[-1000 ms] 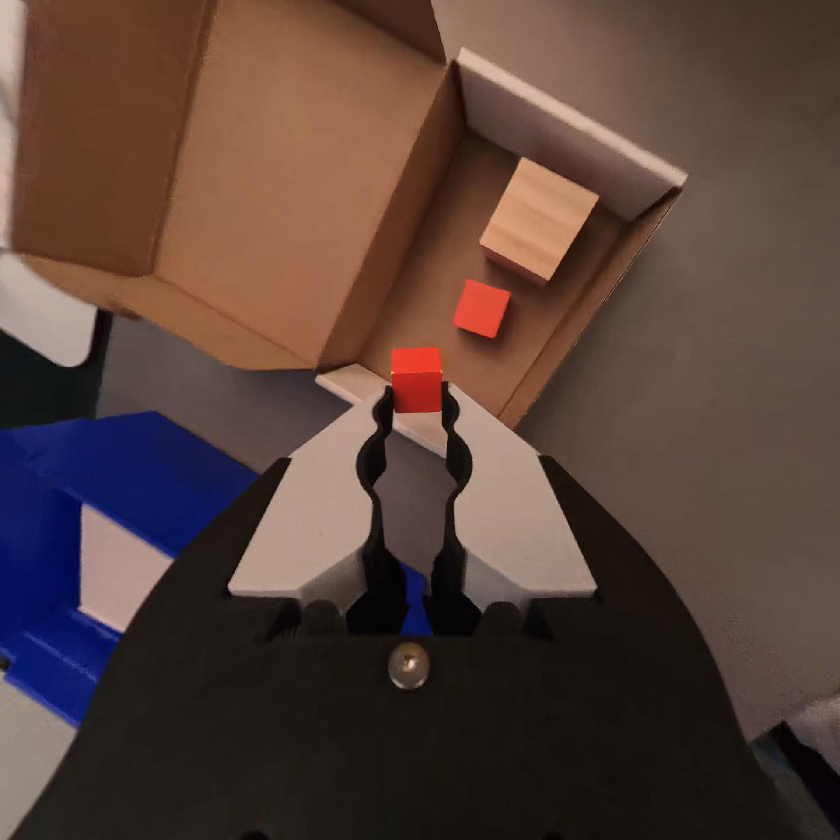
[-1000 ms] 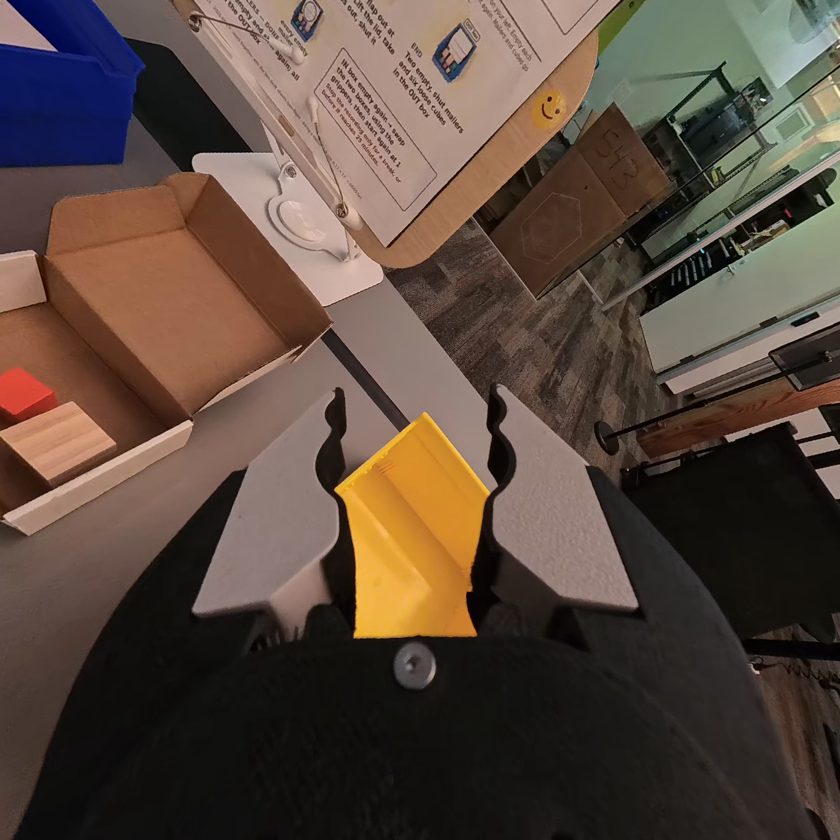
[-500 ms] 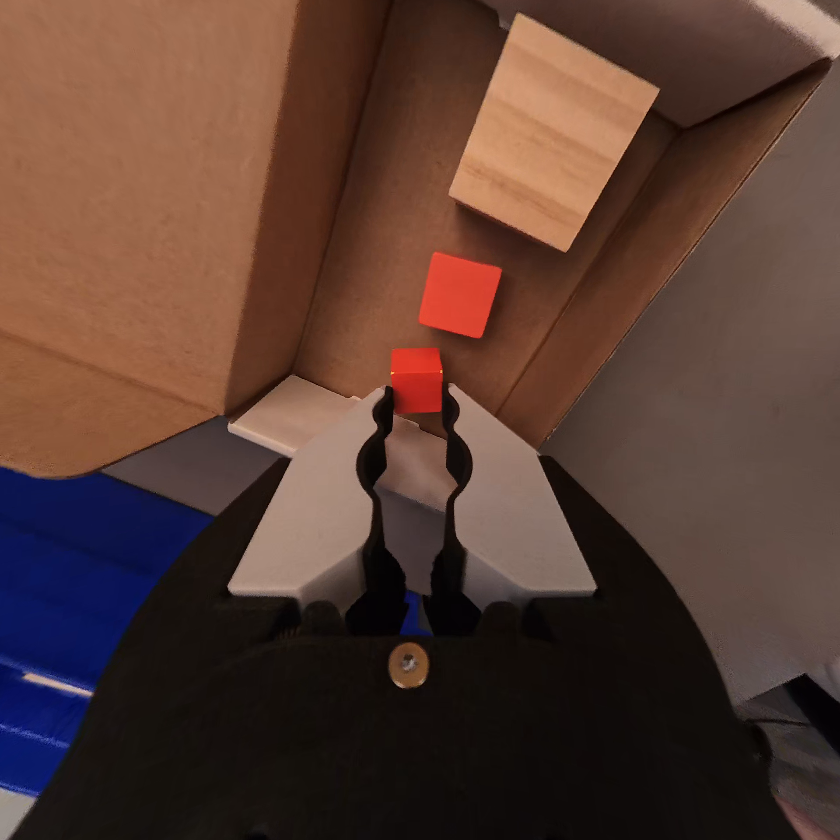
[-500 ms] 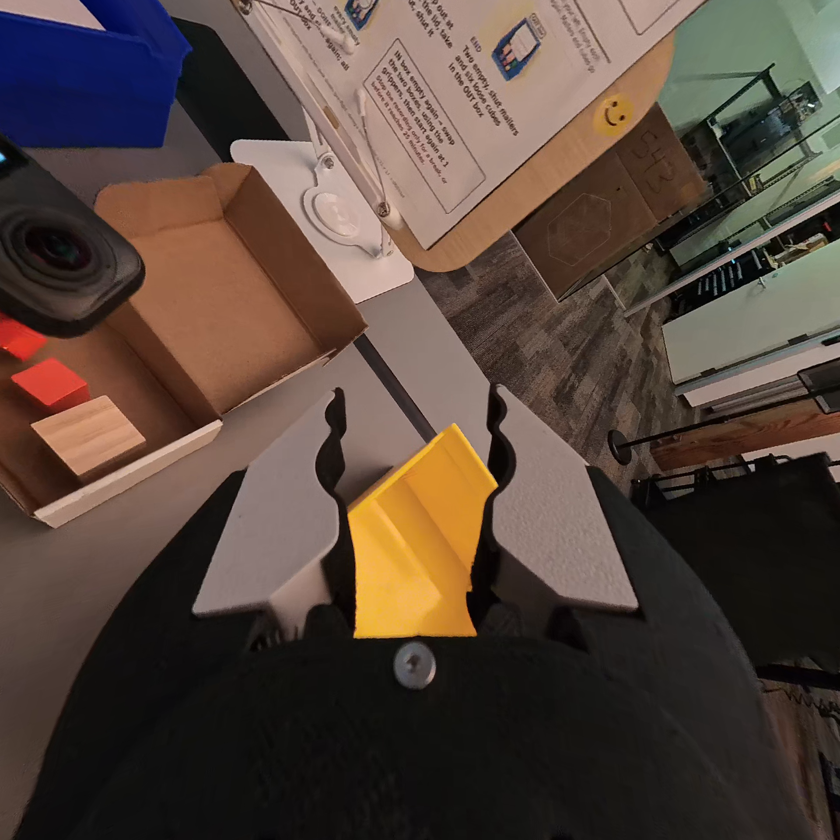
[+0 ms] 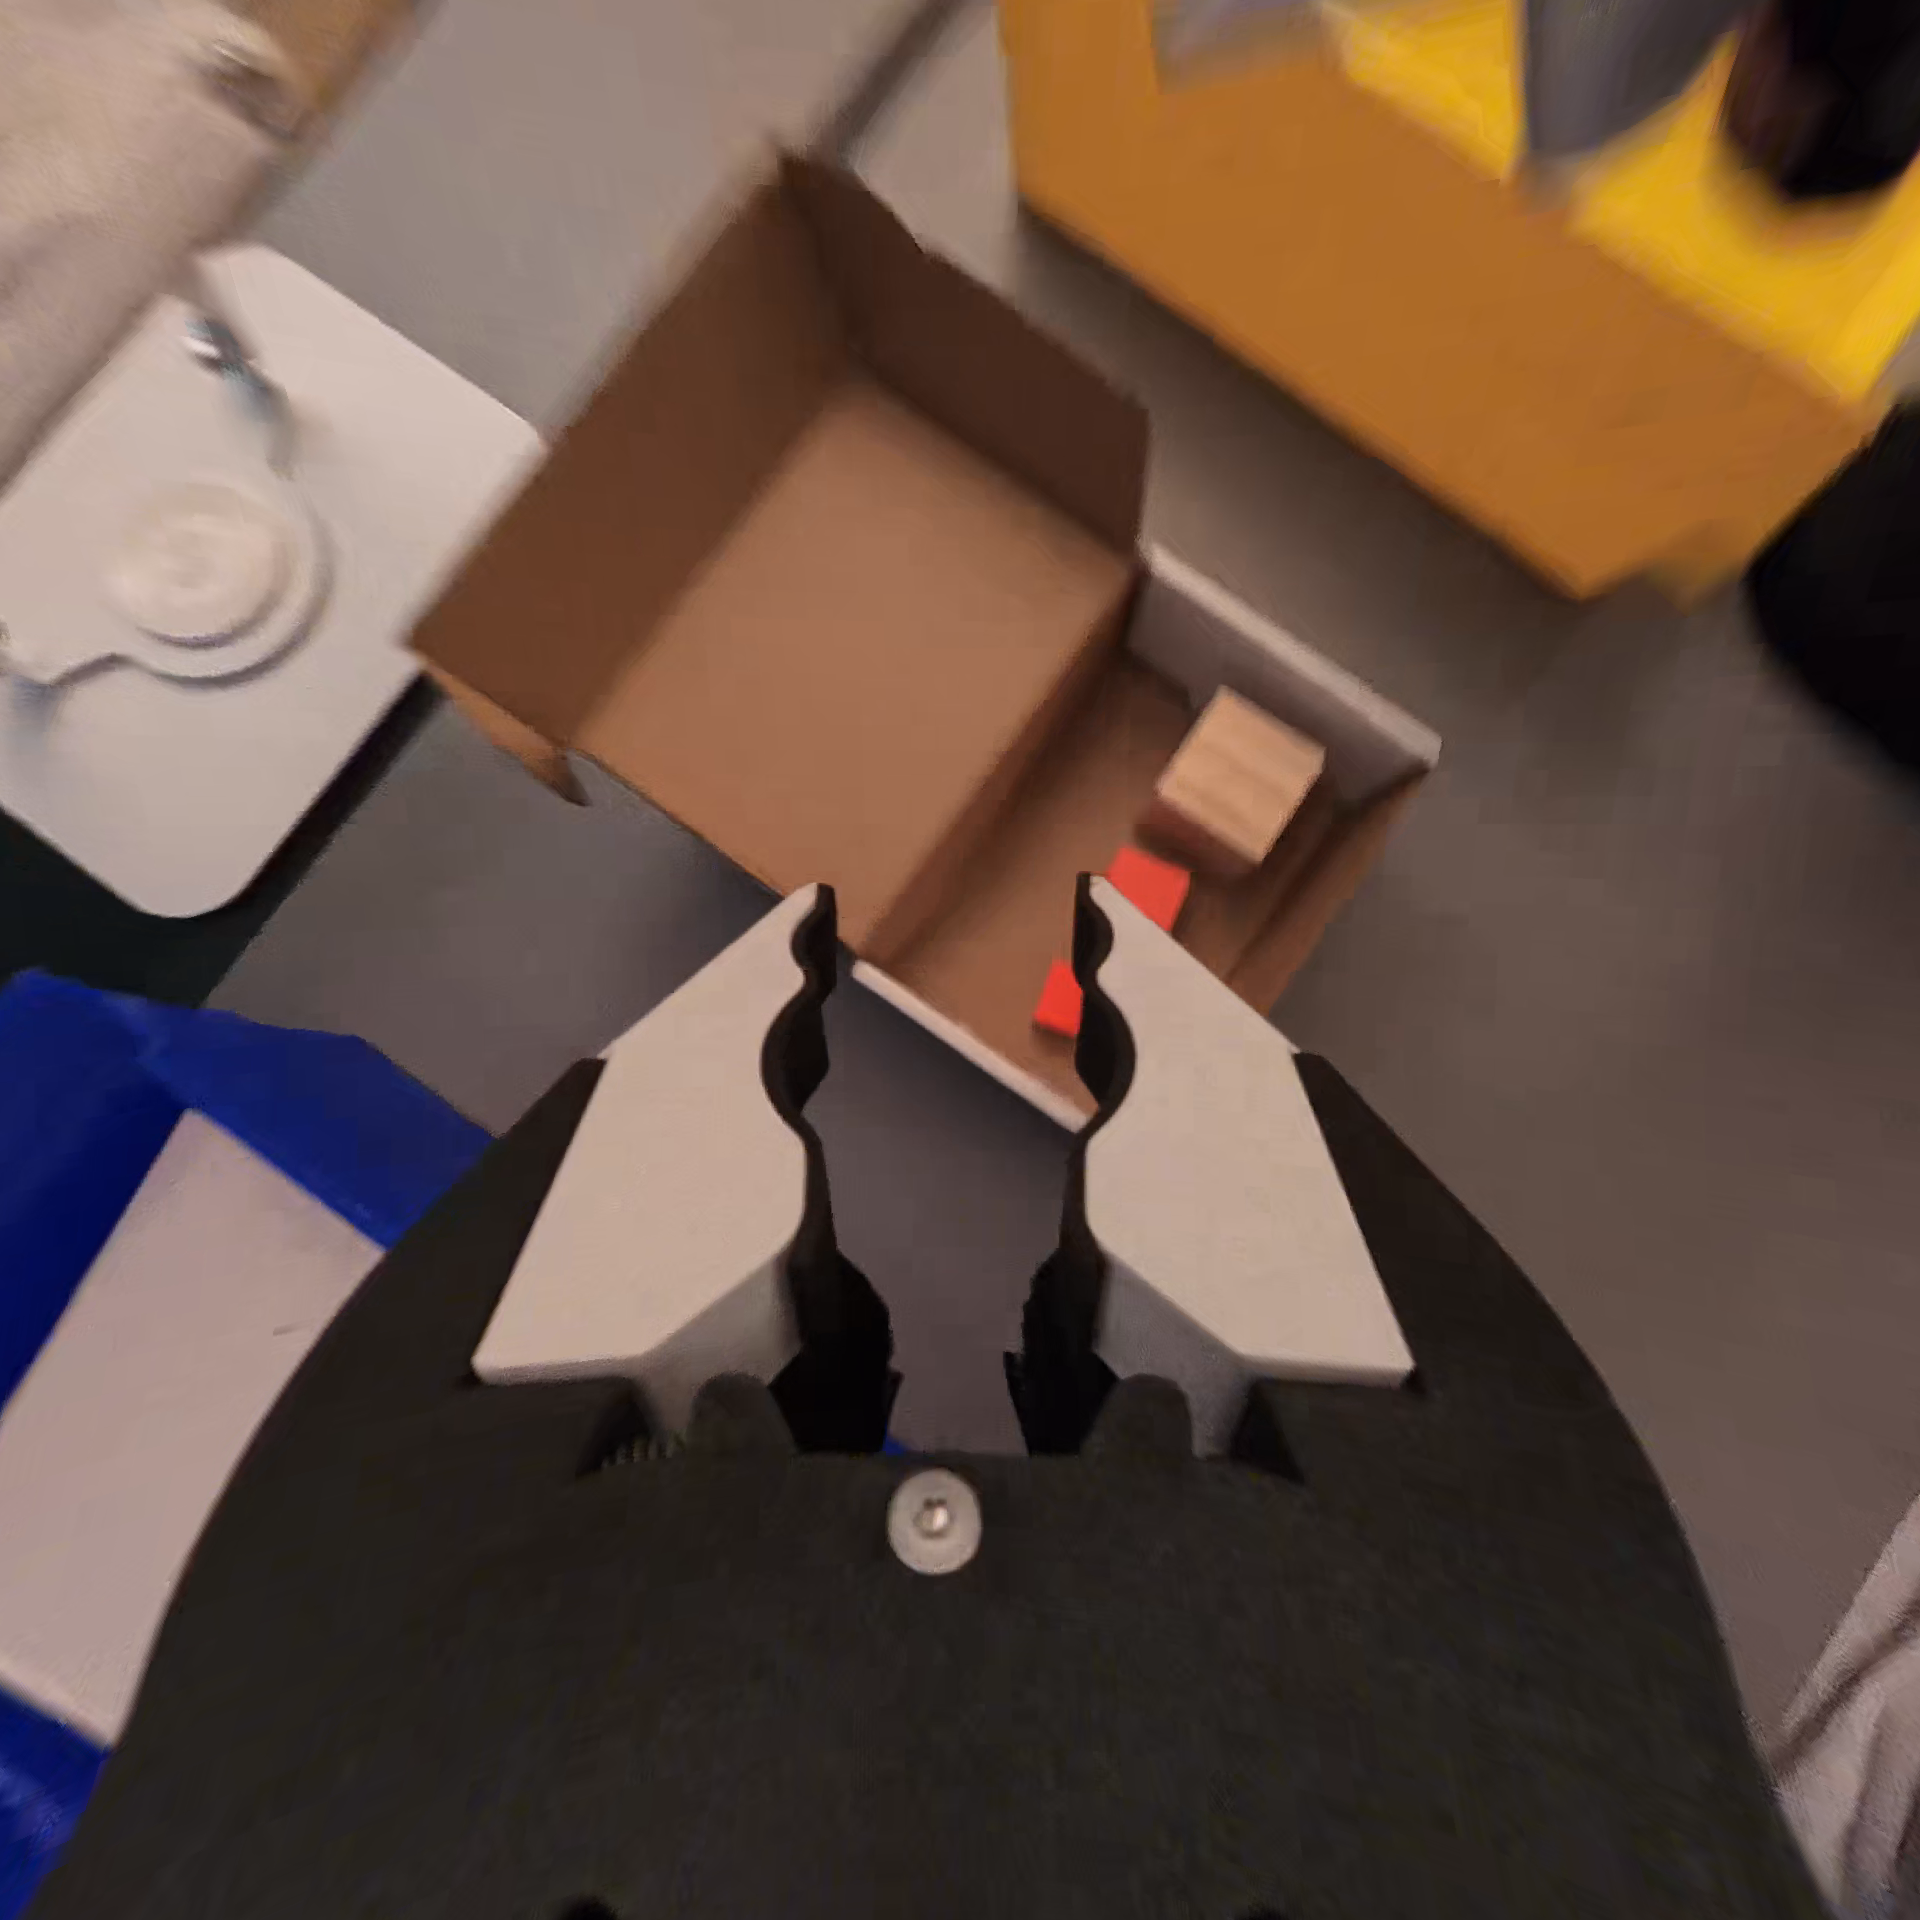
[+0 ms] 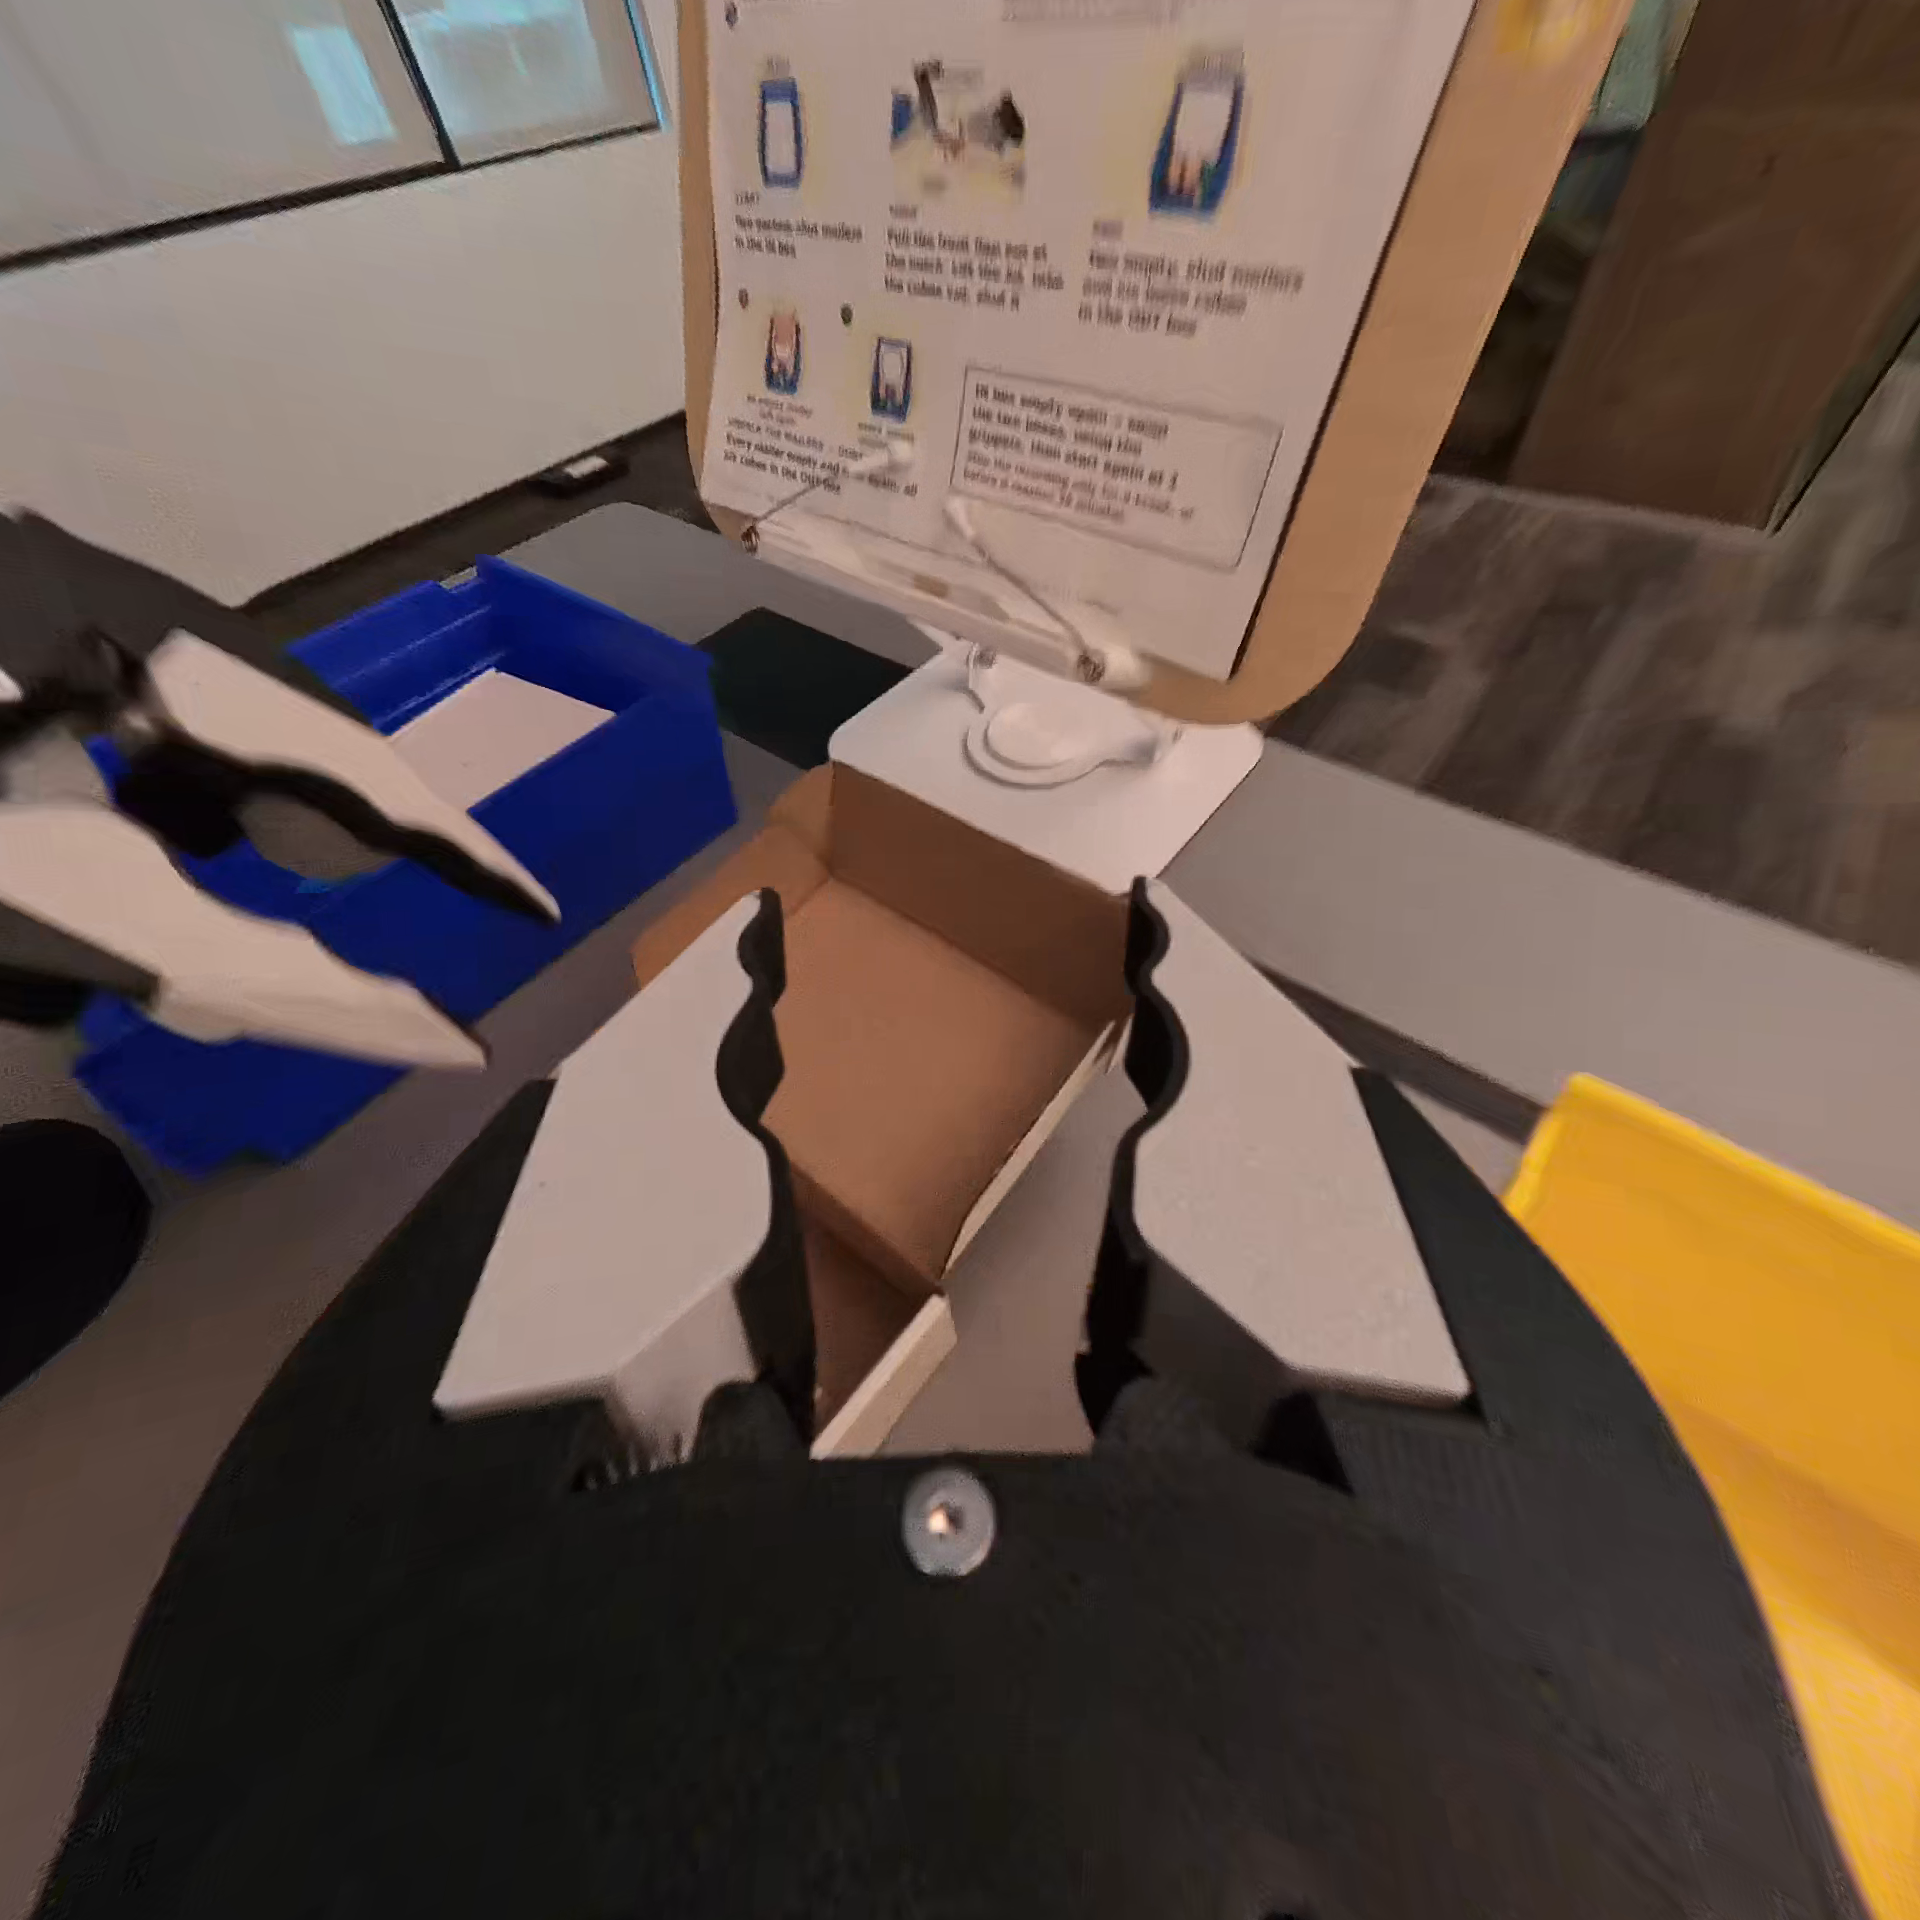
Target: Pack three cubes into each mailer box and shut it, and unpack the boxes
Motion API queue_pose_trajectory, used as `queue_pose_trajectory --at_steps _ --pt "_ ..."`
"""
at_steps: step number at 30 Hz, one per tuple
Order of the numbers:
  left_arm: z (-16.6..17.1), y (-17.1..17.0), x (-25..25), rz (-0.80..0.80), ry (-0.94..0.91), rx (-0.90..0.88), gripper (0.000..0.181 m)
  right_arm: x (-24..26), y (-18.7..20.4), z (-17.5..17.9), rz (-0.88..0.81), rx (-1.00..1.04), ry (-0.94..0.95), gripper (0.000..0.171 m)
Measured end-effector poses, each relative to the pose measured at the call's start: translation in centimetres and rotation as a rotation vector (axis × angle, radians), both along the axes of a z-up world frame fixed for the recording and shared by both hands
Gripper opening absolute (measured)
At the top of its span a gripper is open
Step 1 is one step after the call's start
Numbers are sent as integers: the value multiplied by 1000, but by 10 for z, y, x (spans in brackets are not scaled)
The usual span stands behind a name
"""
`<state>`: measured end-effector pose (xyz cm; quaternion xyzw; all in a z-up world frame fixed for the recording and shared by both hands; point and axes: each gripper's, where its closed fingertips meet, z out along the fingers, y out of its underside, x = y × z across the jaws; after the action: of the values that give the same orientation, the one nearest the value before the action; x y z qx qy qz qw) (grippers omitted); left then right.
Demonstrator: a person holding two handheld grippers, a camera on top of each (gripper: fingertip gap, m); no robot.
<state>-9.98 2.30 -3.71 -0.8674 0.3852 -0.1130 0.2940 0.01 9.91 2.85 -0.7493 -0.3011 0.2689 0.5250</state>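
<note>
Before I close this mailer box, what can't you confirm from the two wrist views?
- Second red cube: left wrist view, half hidden by the left tongs.
- Box floor: right wrist view, cubes hidden behind the right tongs.
- Yellow bin contents: blurred, cut by edge.
- Blue bin: partly behind the left tongs.

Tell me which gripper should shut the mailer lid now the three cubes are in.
Right gripper, probably: open, empty, aimed straight at the raised lid of the mailer box. Left gripper hangs off beside the box.
</note>
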Motion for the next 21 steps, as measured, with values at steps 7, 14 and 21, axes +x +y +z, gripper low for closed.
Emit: queue_pose_trajectory --at_steps 7,14,21 --pt "47 34 -16 228 -698 -126 45 -19 14 -60 -44 -186 21 79" --pt "-1 49 -8 333 -660 -245 42 -25 16 -92 -18 -351 44 79" --pt "-18 56 -10 385 -567 -198 50 -26 14 -91 34 -484 202 80"
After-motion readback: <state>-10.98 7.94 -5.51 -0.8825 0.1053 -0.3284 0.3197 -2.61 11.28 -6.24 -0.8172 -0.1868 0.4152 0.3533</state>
